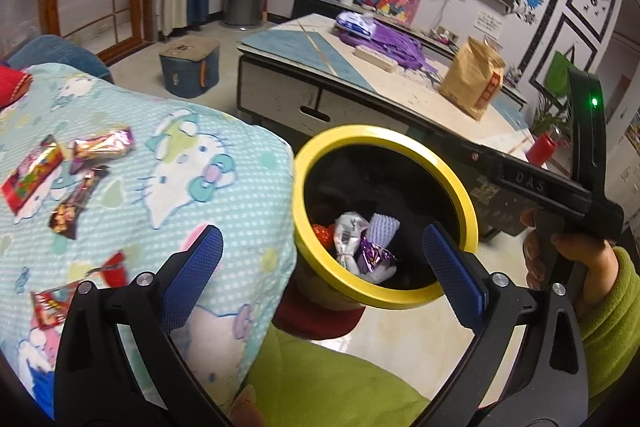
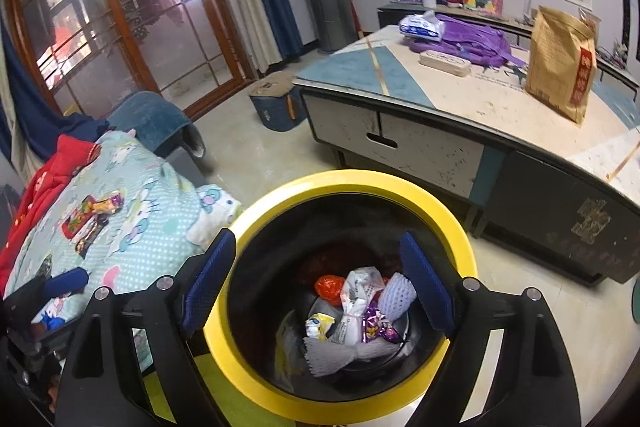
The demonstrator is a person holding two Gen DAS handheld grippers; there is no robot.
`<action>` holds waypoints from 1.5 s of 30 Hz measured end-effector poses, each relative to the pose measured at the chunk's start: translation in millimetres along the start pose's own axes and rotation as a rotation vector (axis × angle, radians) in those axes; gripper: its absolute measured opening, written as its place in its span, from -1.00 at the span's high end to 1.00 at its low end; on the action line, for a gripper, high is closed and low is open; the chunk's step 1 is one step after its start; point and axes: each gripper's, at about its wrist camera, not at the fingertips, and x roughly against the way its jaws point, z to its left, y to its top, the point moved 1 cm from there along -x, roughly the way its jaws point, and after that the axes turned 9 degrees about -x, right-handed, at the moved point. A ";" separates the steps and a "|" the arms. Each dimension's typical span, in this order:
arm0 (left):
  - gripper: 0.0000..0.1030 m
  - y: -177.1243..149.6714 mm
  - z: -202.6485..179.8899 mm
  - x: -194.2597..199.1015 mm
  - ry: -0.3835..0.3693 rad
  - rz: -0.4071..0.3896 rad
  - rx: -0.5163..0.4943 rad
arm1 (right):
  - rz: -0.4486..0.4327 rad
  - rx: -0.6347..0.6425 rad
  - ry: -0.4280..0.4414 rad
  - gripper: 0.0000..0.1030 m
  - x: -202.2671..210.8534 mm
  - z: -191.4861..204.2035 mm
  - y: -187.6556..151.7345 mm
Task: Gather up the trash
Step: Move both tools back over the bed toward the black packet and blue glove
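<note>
A yellow-rimmed black trash bin [image 1: 384, 299] [image 2: 352, 187] stands beside a blanket-covered bed [image 1: 180, 163] [image 2: 152, 223]. Inside lie wrappers, white foam netting [image 2: 394, 293] and a purple wrapper [image 1: 374, 255] [image 2: 376, 323]. Snack wrappers lie on the blanket: a pink-gold one [image 1: 104, 143] [image 2: 106, 205], a red one [image 1: 32, 177], a dark one [image 1: 74, 205], and another red one [image 1: 50, 305] nearer. My left gripper [image 1: 324, 267] is open and empty, straddling the blanket edge and bin rim. My right gripper [image 2: 318, 279] is open and empty over the bin mouth; its body shows in the left wrist view [image 1: 560, 195].
A low table [image 1: 320, 95] [image 2: 440, 131] stands beyond the bin with a brown paper bag [image 1: 474, 79] [image 2: 560, 63] and purple cloth [image 2: 472, 39]. A blue storage box [image 1: 190, 67] [image 2: 276, 103] sits on the floor. Red clothing [image 2: 44, 183] lies on the bed.
</note>
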 end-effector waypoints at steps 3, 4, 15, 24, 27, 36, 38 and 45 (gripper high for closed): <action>-0.79 1.2 8.8 10.5 0.030 -0.022 0.021 | -0.014 0.021 0.024 -0.58 6.5 12.8 -0.7; -0.79 1.3 13.2 15.0 0.041 -0.031 0.030 | -0.020 0.032 0.035 -0.58 9.0 19.2 -1.0; -0.79 -0.7 43.5 64.6 0.178 -0.142 0.053 | -0.086 0.092 0.125 -0.62 35.3 70.4 -5.7; -0.79 -8.8 63.3 98.5 0.252 -0.194 0.079 | -0.092 0.139 0.197 -0.62 50.1 108.7 -17.7; -0.79 -11.5 68.6 108.9 0.276 -0.209 0.085 | -0.086 0.161 0.219 -0.62 53.4 122.1 -24.6; -0.79 -20.7 102.9 141.7 0.344 -0.248 0.161 | -0.047 0.242 0.288 -0.62 62.0 161.5 -48.2; -0.79 -22.9 109.3 147.2 0.355 -0.254 0.176 | -0.033 0.261 0.302 -0.62 62.8 169.9 -53.9; -0.79 -33.8 134.8 156.3 0.387 -0.253 0.234 | 0.014 0.333 0.355 -0.62 63.4 198.5 -76.3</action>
